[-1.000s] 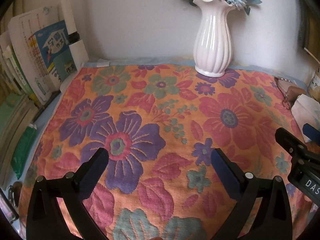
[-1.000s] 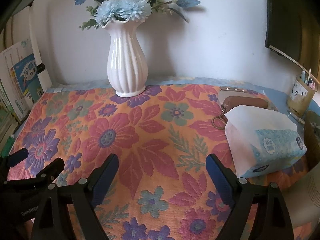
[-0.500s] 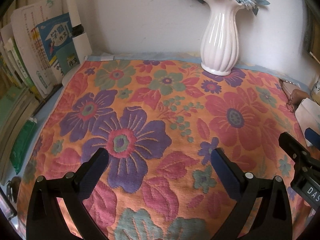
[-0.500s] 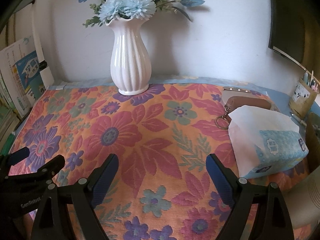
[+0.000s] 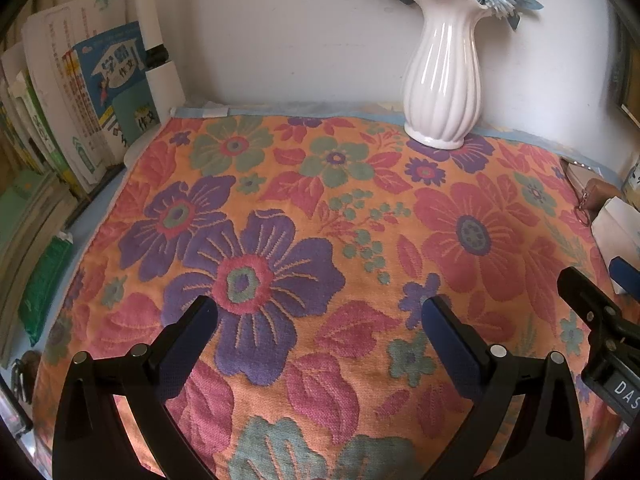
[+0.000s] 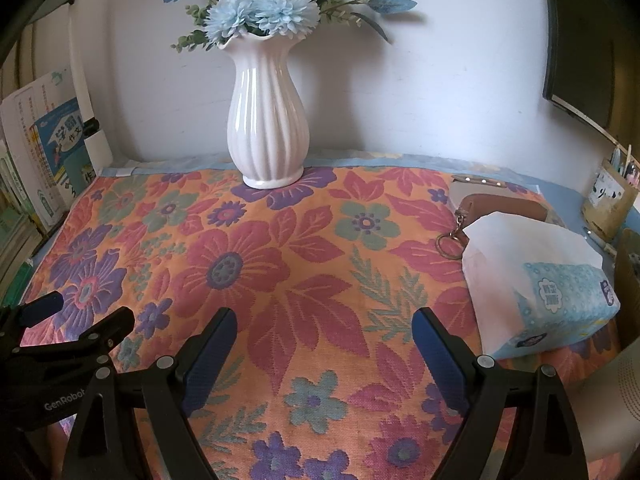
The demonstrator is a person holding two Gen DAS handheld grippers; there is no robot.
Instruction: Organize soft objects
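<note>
A floral towel (image 5: 304, 216) in orange, pink and purple lies spread flat over the table; it also shows in the right wrist view (image 6: 280, 264). My left gripper (image 5: 320, 316) is open and empty, above the towel's near left part. My right gripper (image 6: 324, 324) is open and empty, above the towel's near middle. A soft tissue pack (image 6: 536, 280), white and light blue, lies on the towel's right side, to the right of my right gripper. Each gripper shows at the edge of the other's view.
A white ribbed vase (image 6: 267, 120) with blue flowers stands at the towel's far edge against the wall. A brown pouch with a key ring (image 6: 500, 208) lies behind the tissue pack. Books (image 5: 72, 120) stand along the left. A pen holder (image 6: 610, 200) stands at far right.
Both grippers have shifted slightly left and forward, so the vase and tissue pack drift right in the views. Both stay open and empty.
</note>
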